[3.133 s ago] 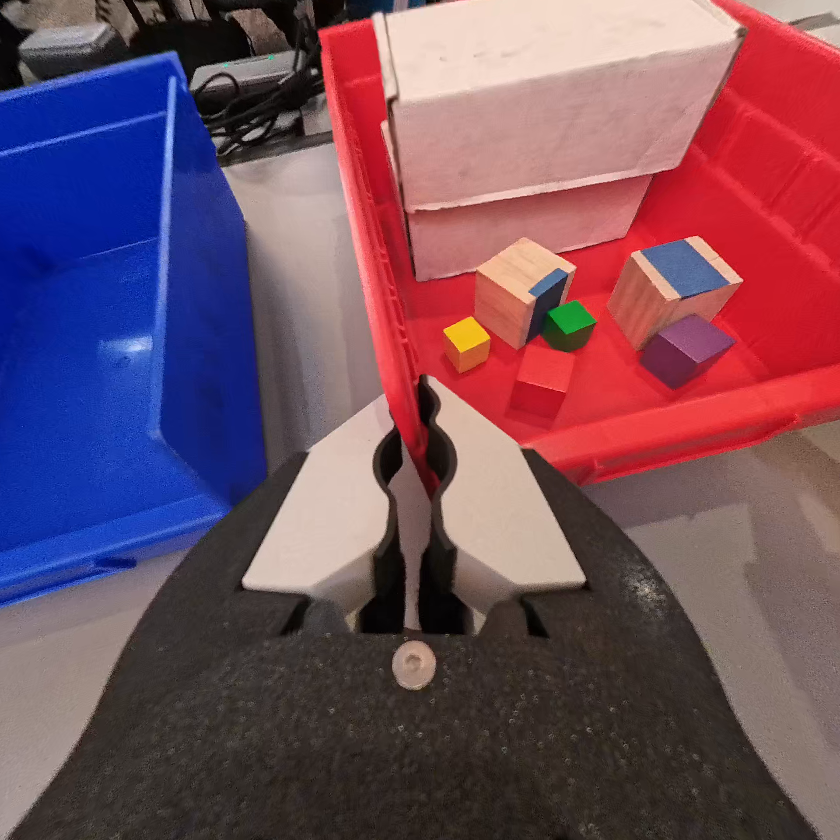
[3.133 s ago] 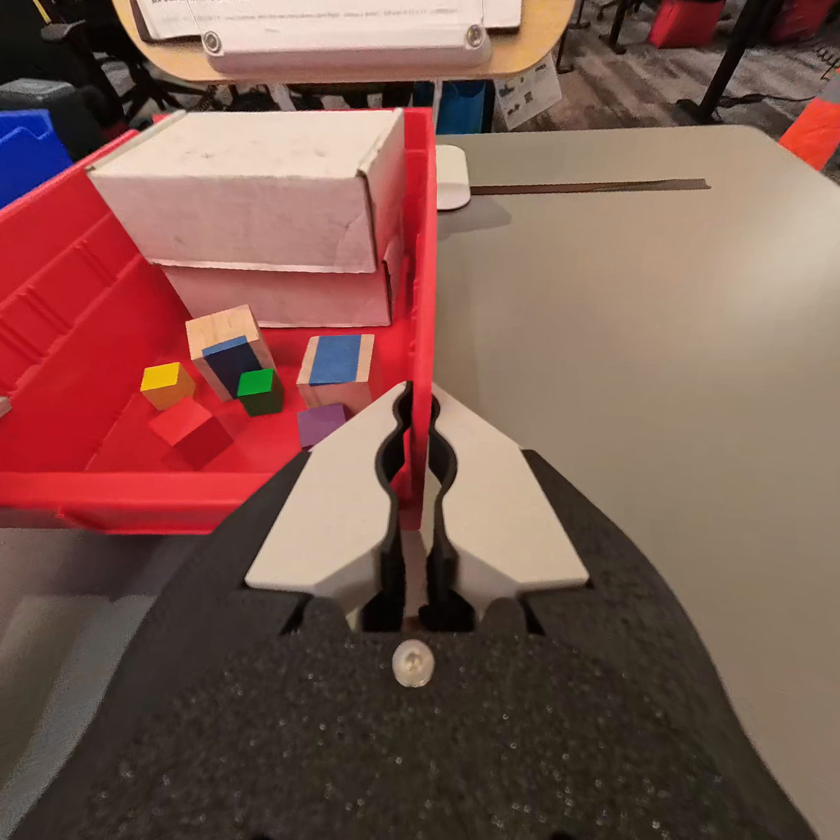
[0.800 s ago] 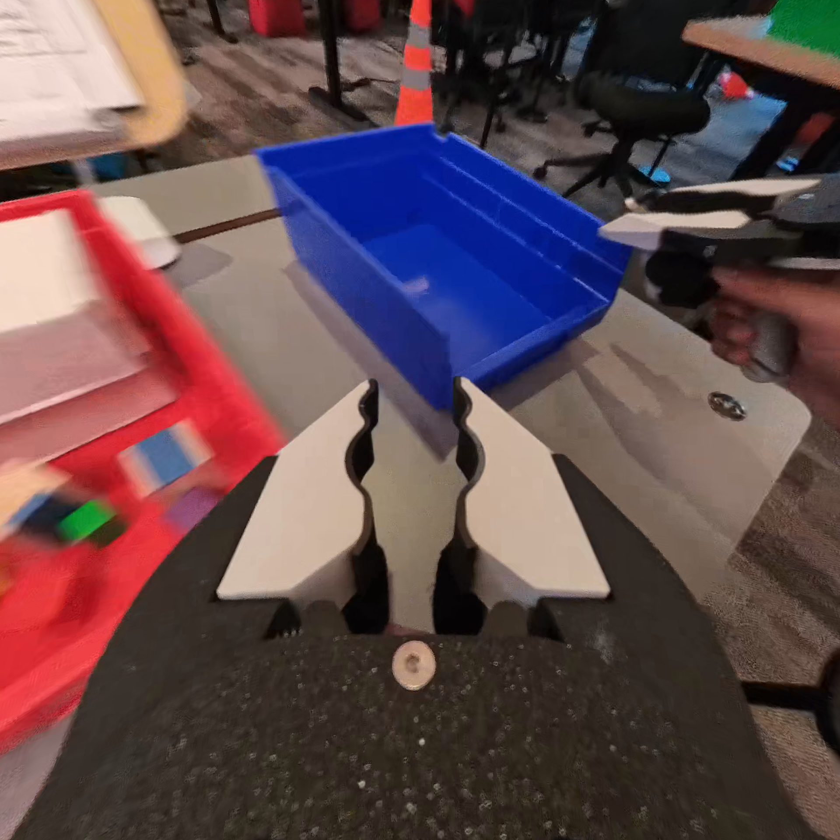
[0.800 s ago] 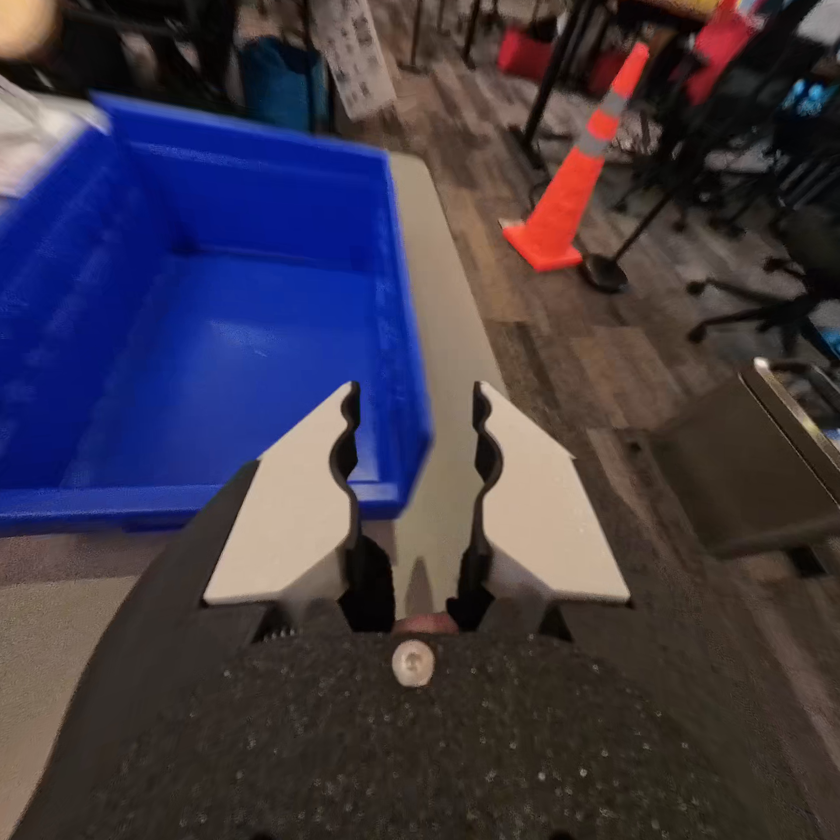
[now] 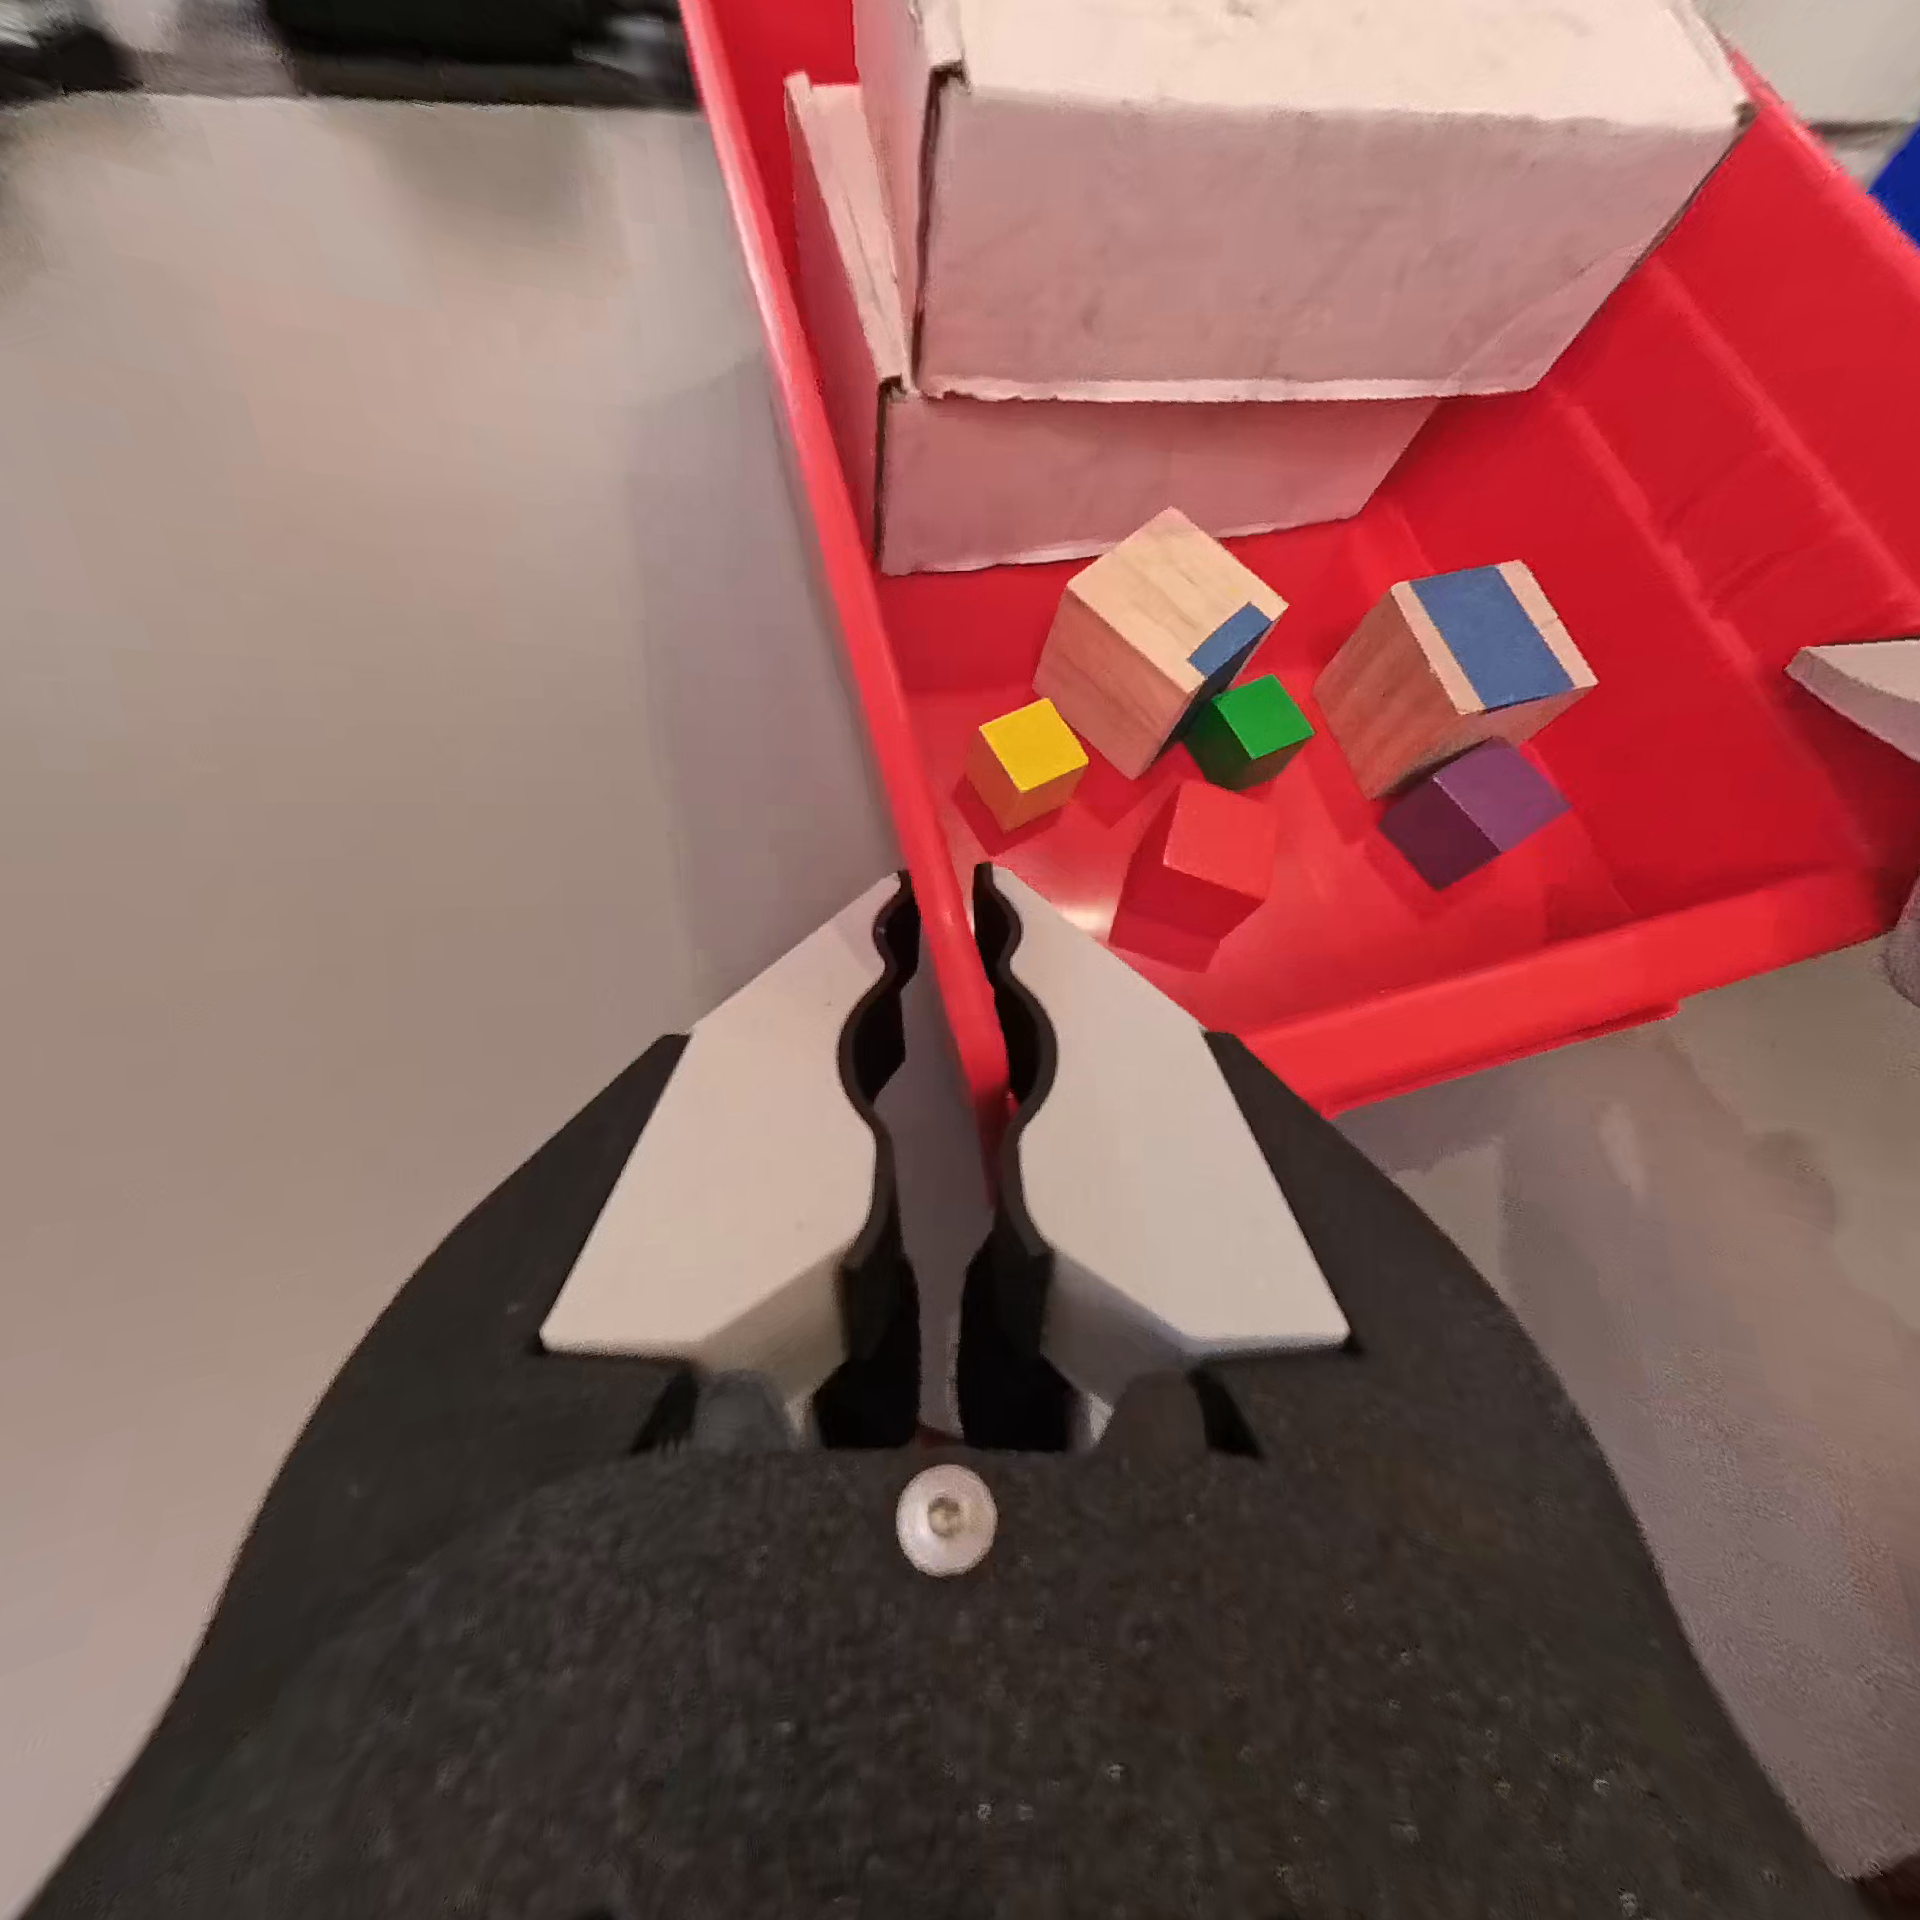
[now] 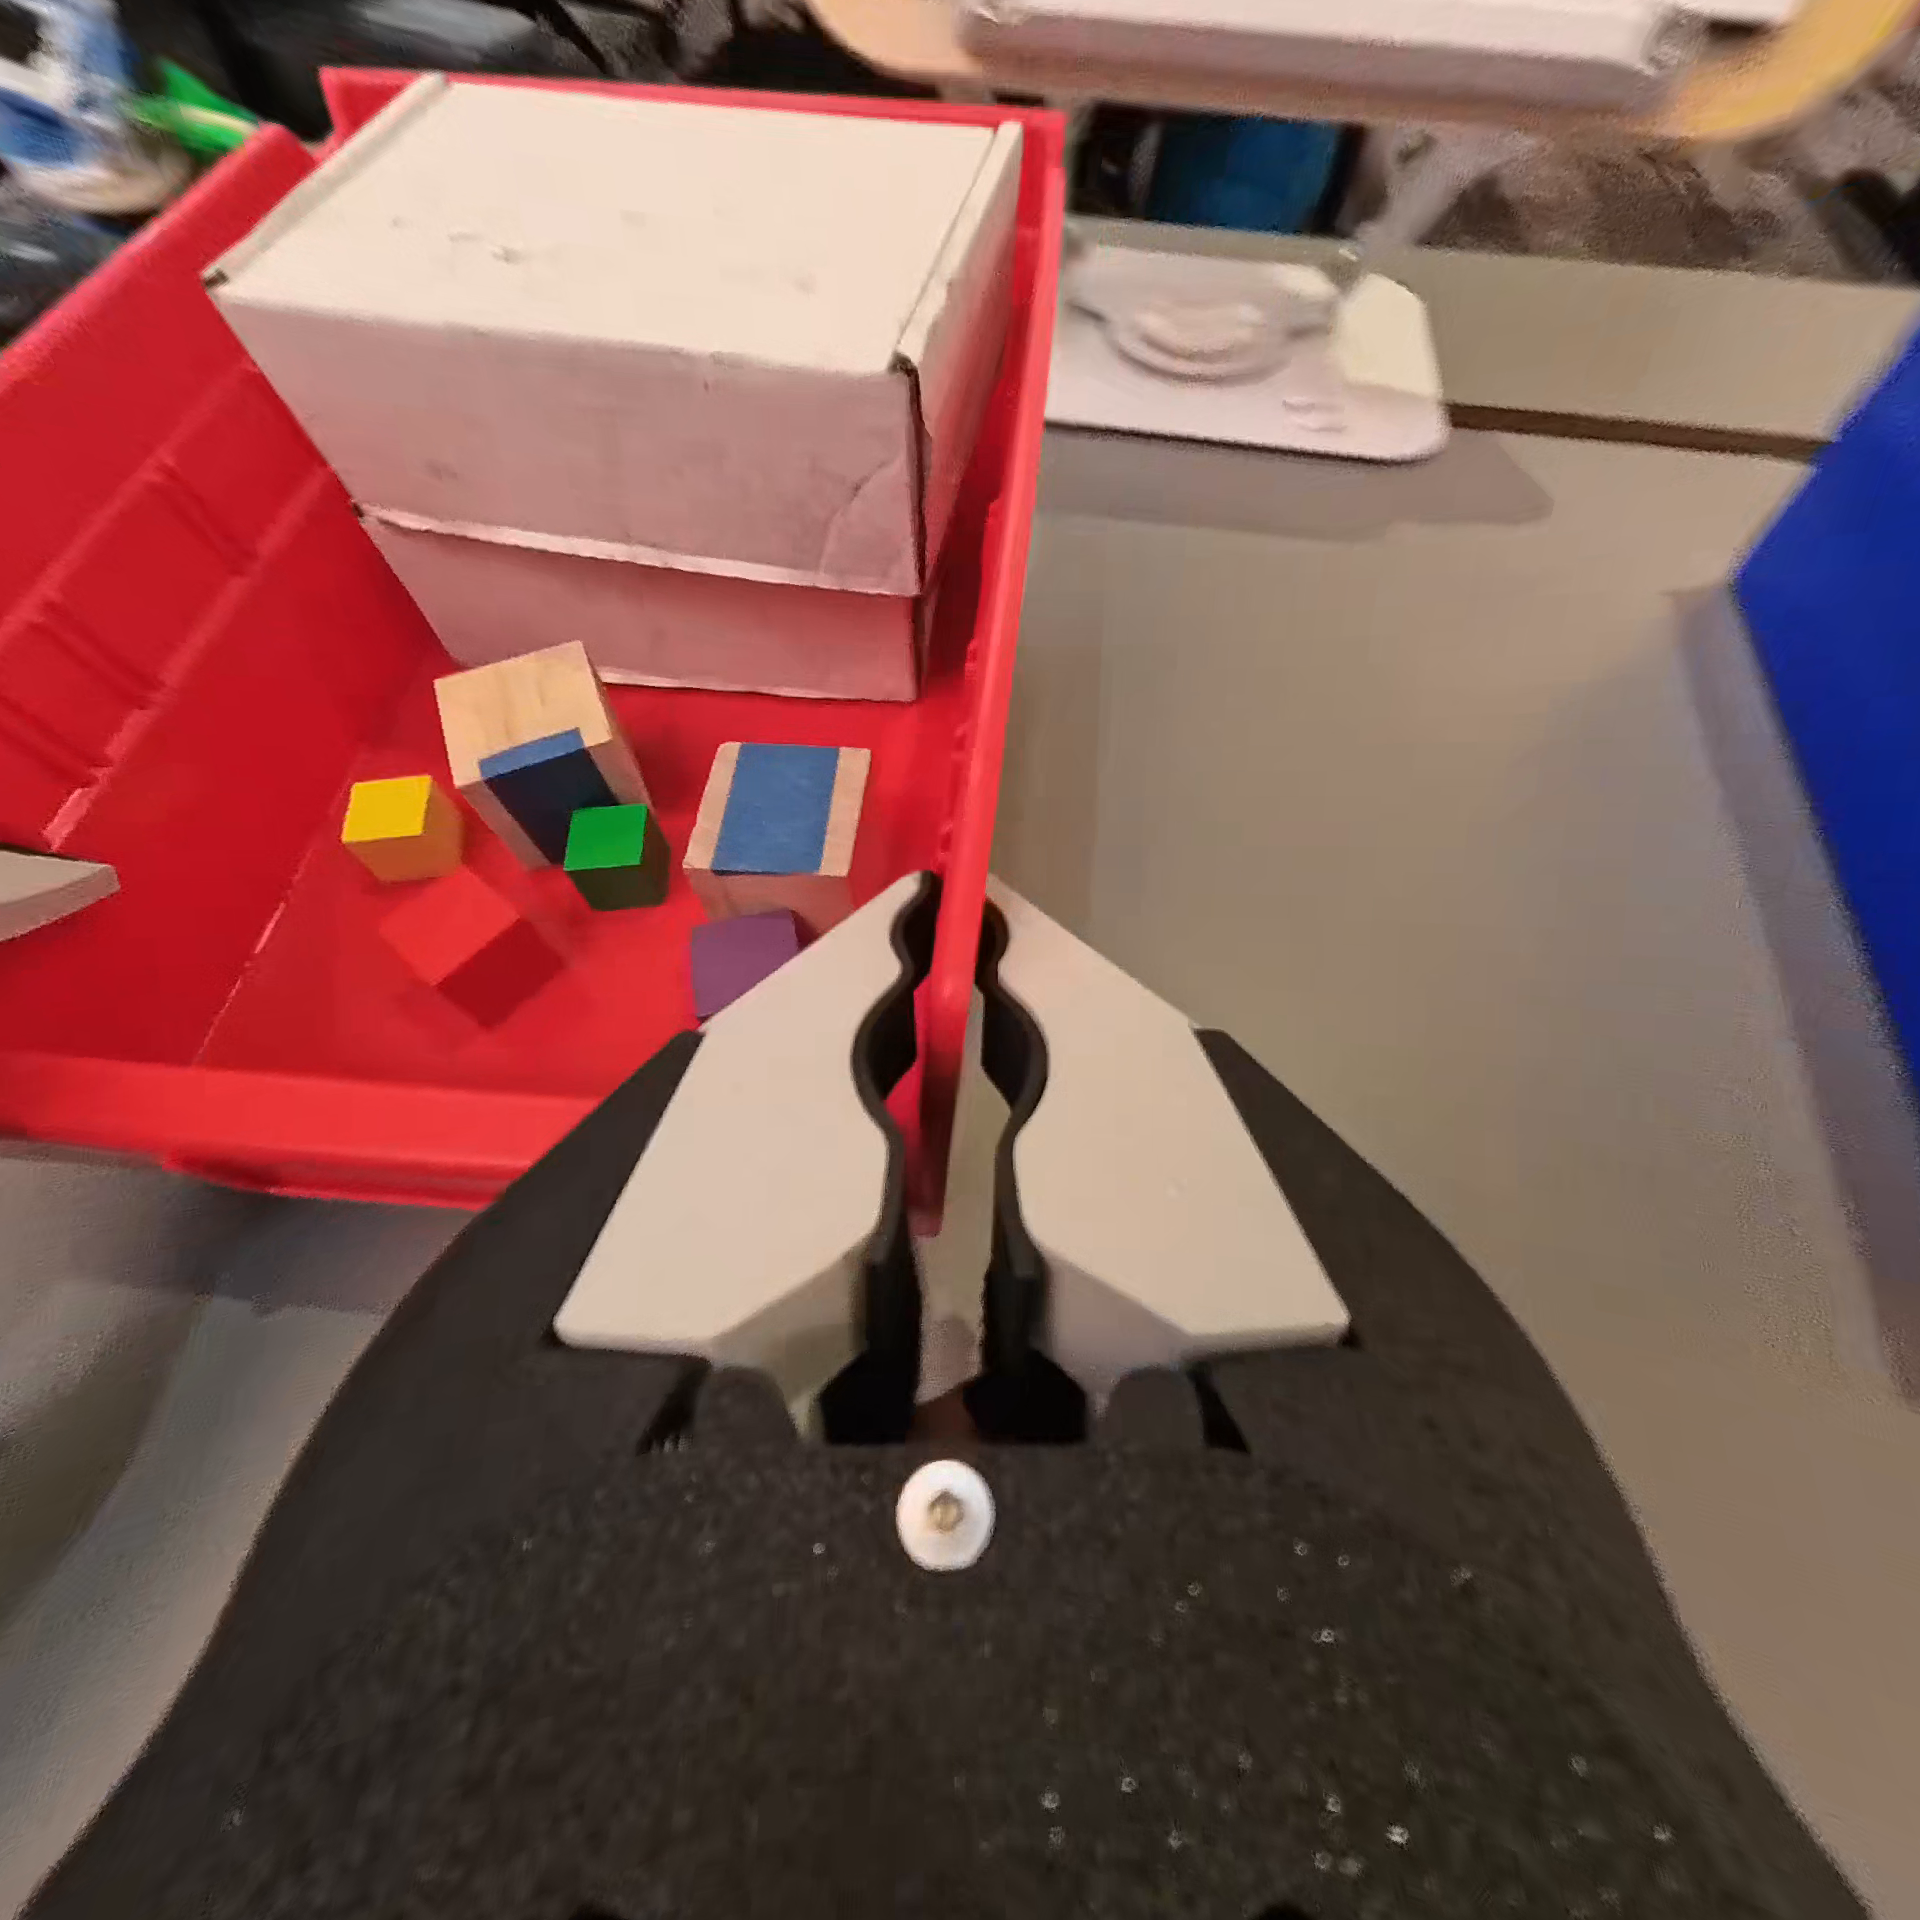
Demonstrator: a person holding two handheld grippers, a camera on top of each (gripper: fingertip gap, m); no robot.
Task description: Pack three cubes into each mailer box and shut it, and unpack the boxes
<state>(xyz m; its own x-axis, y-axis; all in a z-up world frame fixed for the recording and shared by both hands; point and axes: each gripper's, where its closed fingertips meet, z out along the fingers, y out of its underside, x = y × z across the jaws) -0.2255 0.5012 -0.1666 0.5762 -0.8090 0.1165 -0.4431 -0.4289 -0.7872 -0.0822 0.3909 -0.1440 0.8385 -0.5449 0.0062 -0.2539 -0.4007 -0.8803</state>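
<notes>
Grey bench (image 5: 364, 623) — both hand-held grippers, left (image 5: 940, 883) and right (image 6: 951, 894), pinch red bin (image 5: 1455, 997) walls; stiff plastic, likely light — grip rims.

I am working in what looks like a lab or workshop room. A plain grey worktop (image 6: 1351, 779) fills the middle of the right wrist view, carrying a red plastic storage bin (image 6: 135, 582) at the left and a blue bin (image 6: 1849, 665) at the right edge. At the upper left, dark tangled gear (image 6: 125, 114) sits blurred behind the bin. Across the top edge hangs a round wooden board (image 6: 1756, 94), and under it is patterned grey carpet (image 6: 1621, 208).
</notes>
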